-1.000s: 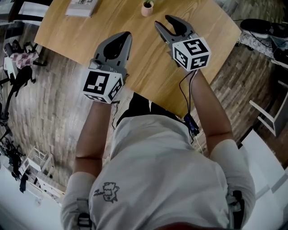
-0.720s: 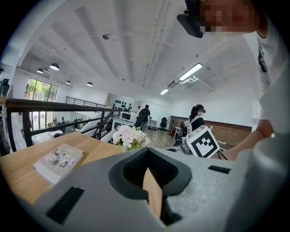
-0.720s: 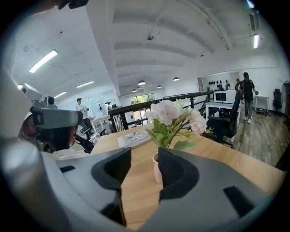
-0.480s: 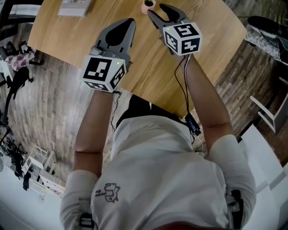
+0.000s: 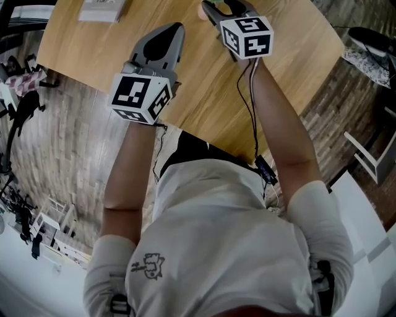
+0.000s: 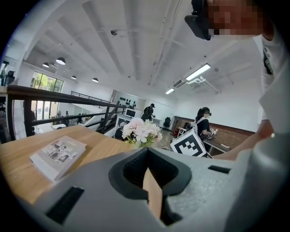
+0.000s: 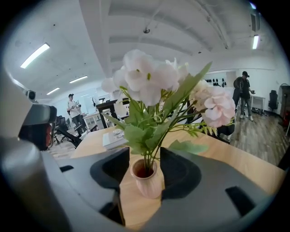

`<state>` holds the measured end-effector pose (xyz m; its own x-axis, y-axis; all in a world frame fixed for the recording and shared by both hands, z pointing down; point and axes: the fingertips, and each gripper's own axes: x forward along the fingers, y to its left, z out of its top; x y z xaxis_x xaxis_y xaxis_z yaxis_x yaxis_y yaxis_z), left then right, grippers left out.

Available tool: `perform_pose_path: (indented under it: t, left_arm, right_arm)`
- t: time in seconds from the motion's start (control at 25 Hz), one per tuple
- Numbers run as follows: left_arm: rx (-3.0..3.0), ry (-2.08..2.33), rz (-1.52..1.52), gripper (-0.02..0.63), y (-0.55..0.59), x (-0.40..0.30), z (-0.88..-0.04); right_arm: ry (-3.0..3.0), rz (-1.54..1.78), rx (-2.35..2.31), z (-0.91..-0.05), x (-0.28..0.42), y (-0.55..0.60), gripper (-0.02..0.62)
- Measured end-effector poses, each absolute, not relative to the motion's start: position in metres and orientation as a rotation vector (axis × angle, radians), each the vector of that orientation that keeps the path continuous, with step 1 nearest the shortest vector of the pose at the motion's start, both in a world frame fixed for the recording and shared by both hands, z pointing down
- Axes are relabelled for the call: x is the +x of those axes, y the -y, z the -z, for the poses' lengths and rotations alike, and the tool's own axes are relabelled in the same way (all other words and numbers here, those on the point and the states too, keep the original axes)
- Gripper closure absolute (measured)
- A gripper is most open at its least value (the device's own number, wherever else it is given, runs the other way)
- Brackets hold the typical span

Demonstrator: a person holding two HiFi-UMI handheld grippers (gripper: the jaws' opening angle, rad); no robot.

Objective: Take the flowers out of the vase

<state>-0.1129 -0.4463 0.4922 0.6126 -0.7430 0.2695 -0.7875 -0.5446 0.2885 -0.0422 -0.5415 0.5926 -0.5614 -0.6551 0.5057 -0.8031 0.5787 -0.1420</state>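
Observation:
A small pink ribbed vase (image 7: 147, 180) stands on the wooden table (image 5: 204, 80). It holds pale pink flowers (image 7: 149, 81) with green leaves. My right gripper (image 7: 145, 156) has one jaw on each side of the vase; its jaws are opening, with a gap to the vase on both sides. In the head view the vase (image 5: 205, 8) shows only at the top edge beside the right gripper (image 5: 218, 6). My left gripper (image 5: 176, 30) hovers over the table to the vase's left, its jaws together and empty. From the left gripper (image 6: 147, 152) view the flowers (image 6: 141, 131) appear ahead.
A thin booklet (image 5: 102, 9) lies on the table's far left, also seen as the booklet (image 6: 59, 156) and as the booklet (image 7: 113, 138) behind the vase. The table's near edge runs diagonally above a wooden floor (image 5: 68, 136). People stand in the room's background.
Both grippers have moved forward across the table toward the vase. The right one now has the vase between its jaws and has spread them wider.

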Motion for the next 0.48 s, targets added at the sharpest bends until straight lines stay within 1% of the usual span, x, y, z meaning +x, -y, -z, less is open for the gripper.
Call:
perform_pose_path:
  t: [0.16,0.24,0.32,0.48]
  left_arm:
    - [2.441,1.212,-0.148,0.601,0.442,-0.115,-0.498]
    - [2.432,1.215,-0.151,0.601,0.439,-0.116,-0.501]
    - [2.424,1.219,-0.154,0.601,0.437,-0.117,-0.503]
    - [2.419,1.225,-0.155,0.601,0.438,-0.122,-0.504]
  right_arm:
    - [2.400,-0.518,1.192,-0.597,-0.042,0.547,0.379]
    - [2.390,-0.513,1.207,-0.598,-0.041,0.548,0.421]
    - [2.383,-0.496,1.221,-0.598,-0.038,0.548,0.483]
    - [2.391,-0.476,1.238,-0.596,-0.039,0.549,0.527]
